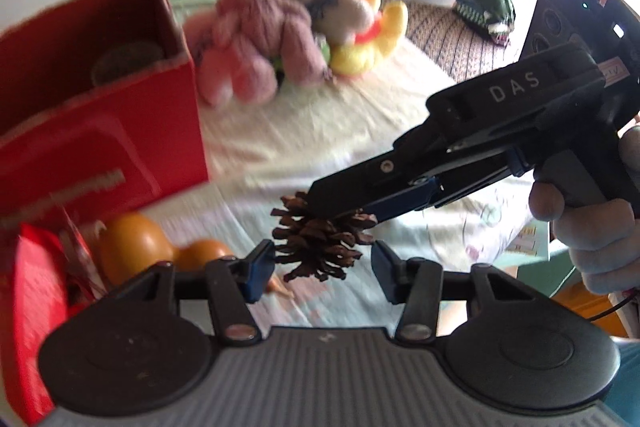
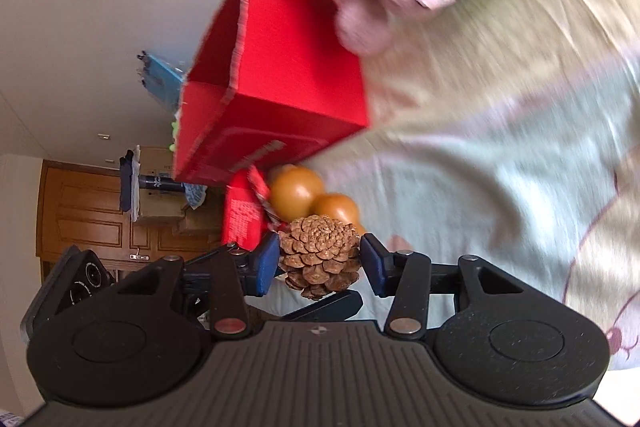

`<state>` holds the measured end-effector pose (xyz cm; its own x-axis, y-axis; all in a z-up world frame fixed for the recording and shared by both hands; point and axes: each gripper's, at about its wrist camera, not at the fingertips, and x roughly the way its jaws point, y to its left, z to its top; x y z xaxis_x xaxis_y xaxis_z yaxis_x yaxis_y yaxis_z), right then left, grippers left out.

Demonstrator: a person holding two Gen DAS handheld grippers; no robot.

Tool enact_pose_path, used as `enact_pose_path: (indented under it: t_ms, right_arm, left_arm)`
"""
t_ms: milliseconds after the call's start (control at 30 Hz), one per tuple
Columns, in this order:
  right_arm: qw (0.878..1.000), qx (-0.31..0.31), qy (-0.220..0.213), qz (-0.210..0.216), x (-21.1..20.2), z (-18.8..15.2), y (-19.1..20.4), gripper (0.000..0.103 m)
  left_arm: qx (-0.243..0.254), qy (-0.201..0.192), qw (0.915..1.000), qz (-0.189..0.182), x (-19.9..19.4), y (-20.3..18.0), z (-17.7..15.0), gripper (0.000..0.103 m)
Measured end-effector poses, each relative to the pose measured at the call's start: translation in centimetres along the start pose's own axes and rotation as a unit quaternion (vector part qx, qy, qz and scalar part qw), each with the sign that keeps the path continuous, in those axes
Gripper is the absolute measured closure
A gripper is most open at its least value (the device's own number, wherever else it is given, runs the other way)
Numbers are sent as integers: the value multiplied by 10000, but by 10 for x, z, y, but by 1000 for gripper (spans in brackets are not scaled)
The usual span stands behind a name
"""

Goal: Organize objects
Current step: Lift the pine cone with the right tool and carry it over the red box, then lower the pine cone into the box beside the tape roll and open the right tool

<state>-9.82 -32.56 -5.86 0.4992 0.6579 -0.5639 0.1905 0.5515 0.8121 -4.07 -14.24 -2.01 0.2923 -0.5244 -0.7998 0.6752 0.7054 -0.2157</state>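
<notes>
A brown pine cone (image 1: 320,243) (image 2: 320,255) hangs above the bedsheet. My right gripper (image 1: 320,201) (image 2: 320,261) is shut on it; in the left wrist view it comes in from the right and clamps the cone's upper part. My left gripper (image 1: 323,259) is open, with one blue-padded finger on each side of the cone and close to its scales. One left finger (image 2: 332,303) shows just under the cone in the right wrist view. An open red box (image 1: 100,87) (image 2: 288,75) stands to the left, with a round grey object (image 1: 128,63) inside.
An orange gourd (image 1: 132,243) (image 2: 296,191) and a red packet (image 1: 36,307) (image 2: 240,215) lie in front of the box. Plush toys (image 1: 256,39) are piled behind it, a green knitted toy (image 1: 484,3) farther right. A hand (image 1: 592,227) holds the right gripper's handle.
</notes>
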Motion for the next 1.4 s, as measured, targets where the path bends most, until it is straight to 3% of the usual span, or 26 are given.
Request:
enact_pose_path:
  t_ms: [300,400,567,800,1000,1133,1400]
  right_arm:
    - [9884,-1376,-361,-524,8,56,117,54]
    - [9764,-1949,-187,-915,35,75,150,55]
    - [9467,-2674,357,-1762,91,98,185,55]
    - [9039,-3098,1258,-2669,146,113,189,54]
    - [8716,-3110,1909,-3274,178,122,188,55]
    - [8368,-3211,2177,-3863,197,123,177,56]
    - [8125,-3322,2450,-4117,215,114,168,56]
  left_arm:
    - [-241,-949,9949,-232,-54,61,58,51]
    - [-452,-1149,9919,-305,-60,92,70,51]
    - [-986,-1051,9881,-536,-44,140,75,51]
    - [-1477,-647,9822,-960,-4,176,73,51]
    - [-1593,-218,9814,-1052,25,182,80,51]
    - [-1486,-127,9814,-1211,31,183,83,52]
    - [-1327,-103,9838,-1204,33,185,83,51]
